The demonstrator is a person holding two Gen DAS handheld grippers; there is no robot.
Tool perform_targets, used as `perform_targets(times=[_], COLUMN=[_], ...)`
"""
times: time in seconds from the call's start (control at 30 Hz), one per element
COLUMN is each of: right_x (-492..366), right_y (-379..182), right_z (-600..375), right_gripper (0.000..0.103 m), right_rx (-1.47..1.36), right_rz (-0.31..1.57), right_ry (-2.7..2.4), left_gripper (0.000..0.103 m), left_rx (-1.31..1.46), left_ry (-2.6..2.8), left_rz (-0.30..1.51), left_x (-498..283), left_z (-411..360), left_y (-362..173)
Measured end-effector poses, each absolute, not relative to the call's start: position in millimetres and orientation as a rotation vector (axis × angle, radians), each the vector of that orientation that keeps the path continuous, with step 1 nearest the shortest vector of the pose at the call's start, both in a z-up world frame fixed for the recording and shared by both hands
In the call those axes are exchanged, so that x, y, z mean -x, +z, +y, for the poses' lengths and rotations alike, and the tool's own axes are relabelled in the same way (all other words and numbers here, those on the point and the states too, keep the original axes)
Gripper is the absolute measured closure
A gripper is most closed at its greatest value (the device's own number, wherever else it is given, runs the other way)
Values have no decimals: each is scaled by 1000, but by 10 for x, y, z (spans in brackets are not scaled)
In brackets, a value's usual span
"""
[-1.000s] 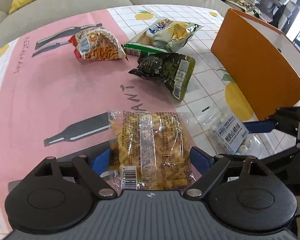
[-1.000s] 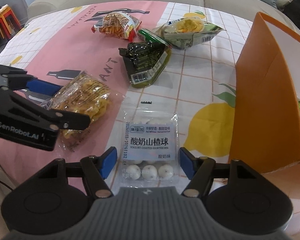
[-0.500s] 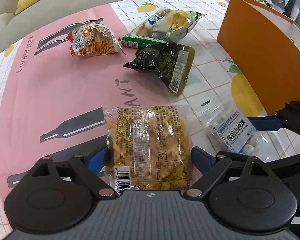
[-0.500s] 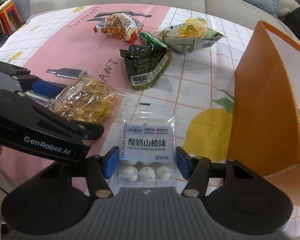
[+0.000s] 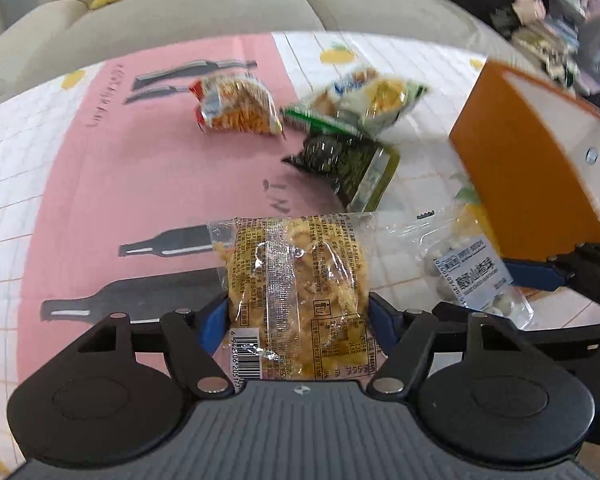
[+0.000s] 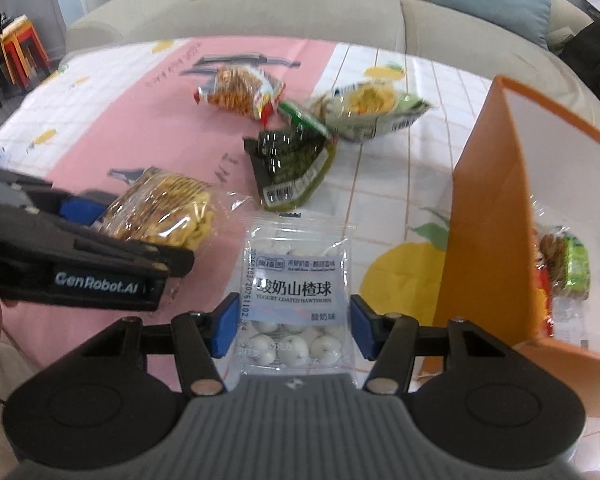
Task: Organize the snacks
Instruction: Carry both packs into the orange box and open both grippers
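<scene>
clear bag of yellow crunchy snacks (image 5: 296, 292) sitting between the blue pads of the left gripper (image 5: 298, 322), jaws closing in and pinching its sides over the pink part of the tablecloth (image 5: 100, 184). yogurt hawthorn ball packet (image 6: 296, 292) getting squeezed edge to edge in the right gripper (image 6: 294, 330), just beside the orange box (image 6: 496, 216) already holding a few snacks. lying further back and apart: dark green packet (image 6: 292, 168), red noodle snack bag (image 6: 240, 92), pale green chip bag (image 6: 372, 116), with a beige sofa (image 6: 260, 12) behind.
</scene>
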State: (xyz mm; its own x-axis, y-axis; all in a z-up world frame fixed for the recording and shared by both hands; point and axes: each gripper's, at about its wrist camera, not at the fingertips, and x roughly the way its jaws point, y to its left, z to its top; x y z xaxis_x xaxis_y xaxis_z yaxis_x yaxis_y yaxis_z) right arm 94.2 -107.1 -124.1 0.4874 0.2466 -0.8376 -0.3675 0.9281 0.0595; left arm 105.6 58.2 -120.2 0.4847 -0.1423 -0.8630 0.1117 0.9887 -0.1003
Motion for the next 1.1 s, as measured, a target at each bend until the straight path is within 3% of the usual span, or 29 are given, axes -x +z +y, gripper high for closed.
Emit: perform_targets(times=[0.33,0.63,1.1], right_x=[-766,-859,-1165], right_y=[-576,-234,-434], right_z=[-1400,-2195,-3312], right_gripper=[47,46,46], right_rx=[106,71,94], right_rz=[882,871,1013], right_ry=[368,243,38], left_gripper=[22,22,22], left_rx=[58,34,-95], left_ry=[-186,-391,-625], left_rz=[958,897,954], left_x=[-915,-1023,-1394], left_z=[361,-347,-1544], left_y=[-473,-8,-175])
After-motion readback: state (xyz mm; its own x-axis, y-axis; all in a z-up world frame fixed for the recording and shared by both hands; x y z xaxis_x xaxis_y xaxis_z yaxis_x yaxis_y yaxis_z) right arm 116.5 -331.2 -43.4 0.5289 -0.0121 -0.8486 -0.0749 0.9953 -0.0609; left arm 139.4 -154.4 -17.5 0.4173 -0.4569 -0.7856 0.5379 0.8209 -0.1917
